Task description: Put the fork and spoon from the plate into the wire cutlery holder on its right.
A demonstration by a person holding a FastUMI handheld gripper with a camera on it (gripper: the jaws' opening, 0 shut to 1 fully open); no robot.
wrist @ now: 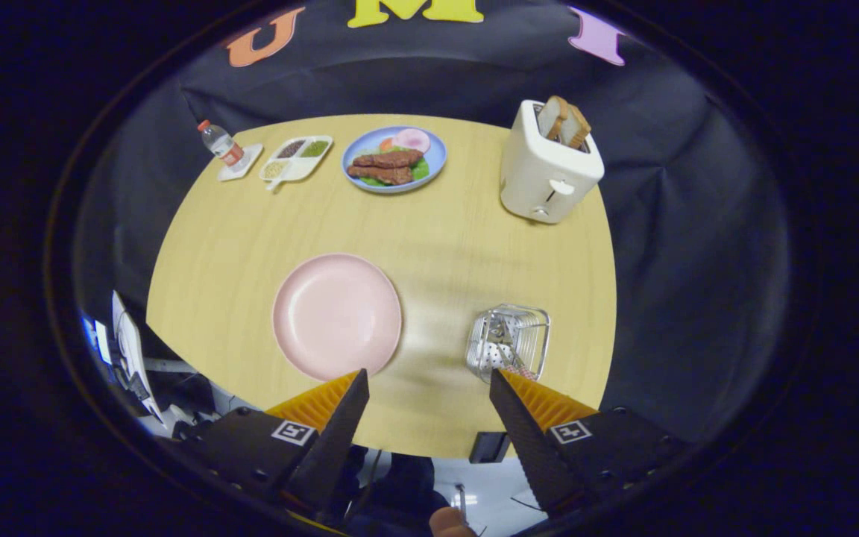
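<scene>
pink plate (336,315) bare, perhaps two utensils (508,350) in holder (508,341), tool (429,380) open.

Gripper view: fisheye camera mounted on the tool (428,380), looking forward and steeply down along its two spread fingers (340,418) from above the near edge of the worktop (437,224). The whole worktop lies in view at moderate range, its far edge backed by the booth wall (414,82).

Wooden table (429,246) bears: near, pink plate (336,315), wire cutlery holder (508,341) to its right; far, bottle (221,143), condiment tray (296,157), food plate (394,158), toaster (546,164).
</scene>
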